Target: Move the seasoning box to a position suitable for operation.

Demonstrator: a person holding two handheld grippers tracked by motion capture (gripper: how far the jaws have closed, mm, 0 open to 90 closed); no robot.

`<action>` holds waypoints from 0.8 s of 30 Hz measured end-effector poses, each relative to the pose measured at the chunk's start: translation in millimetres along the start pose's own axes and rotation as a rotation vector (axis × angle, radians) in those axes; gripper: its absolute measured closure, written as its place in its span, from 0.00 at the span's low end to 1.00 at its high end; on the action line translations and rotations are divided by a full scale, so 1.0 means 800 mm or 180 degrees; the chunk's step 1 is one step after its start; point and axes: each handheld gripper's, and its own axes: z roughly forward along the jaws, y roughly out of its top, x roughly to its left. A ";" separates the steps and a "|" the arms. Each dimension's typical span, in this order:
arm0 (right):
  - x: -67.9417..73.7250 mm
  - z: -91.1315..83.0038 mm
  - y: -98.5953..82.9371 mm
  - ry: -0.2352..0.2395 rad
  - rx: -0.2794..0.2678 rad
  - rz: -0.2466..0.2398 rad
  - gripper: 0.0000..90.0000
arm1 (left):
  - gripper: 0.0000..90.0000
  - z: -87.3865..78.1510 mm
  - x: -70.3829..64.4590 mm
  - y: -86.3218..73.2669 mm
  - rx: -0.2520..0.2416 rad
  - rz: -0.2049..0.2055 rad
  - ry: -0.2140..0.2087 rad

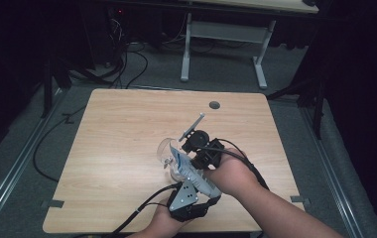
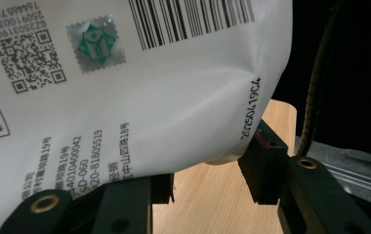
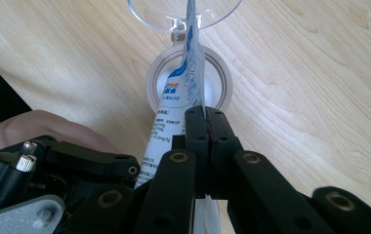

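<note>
A white and blue pouch (image 1: 183, 165) is held tilted over a clear stemmed glass (image 1: 165, 148) standing right of the table's middle. My left gripper (image 1: 196, 182) grips the pouch's lower end from the near side. In the left gripper view the printed pouch (image 2: 149, 87) bulges between the jaws of that gripper (image 2: 208, 170). My right gripper (image 1: 192, 159) comes from the right. Its jaws (image 3: 205, 114) are pressed shut on the pouch's thin edge (image 3: 186, 83). The pouch's top corner reaches the bowl of the glass (image 3: 149, 12), above its round foot (image 3: 222, 83).
The wooden table (image 1: 127, 129) has a round cable hole (image 1: 215, 105) near its far edge. A second desk frame (image 1: 226, 34) and loose cables (image 1: 127, 64) are on the floor beyond. The person's forearms come in over the near edge.
</note>
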 end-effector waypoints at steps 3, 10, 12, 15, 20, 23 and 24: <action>0.000 0.000 0.001 0.0002 -0.0001 -0.0001 1.00 | 0.67 0.000 0.000 0.000 -0.0002 -0.0004 0.0004; 0.000 0.001 0.001 0.0000 -0.0010 -0.0009 1.00 | 0.67 0.000 0.000 0.000 0.0001 -0.0007 0.0000; 0.000 0.001 0.001 0.0004 0.0000 0.0002 1.00 | 0.67 0.000 0.000 0.000 0.0002 0.0000 0.0000; 0.000 0.001 0.001 0.0011 -0.0005 0.0004 1.00 | 0.67 0.000 0.000 0.001 -0.0006 0.0000 -0.0001; -0.001 0.000 0.001 0.0000 -0.0006 0.0010 1.00 | 0.67 0.000 0.000 0.002 -0.0007 0.0008 -0.0001; -0.001 0.000 0.001 0.0000 -0.0008 0.0007 1.00 | 0.67 0.001 0.000 0.002 -0.0012 0.0003 0.0001; -0.001 0.000 0.001 0.0000 -0.0008 0.0009 1.00 | 0.67 0.001 0.000 0.002 -0.0009 0.0004 0.0003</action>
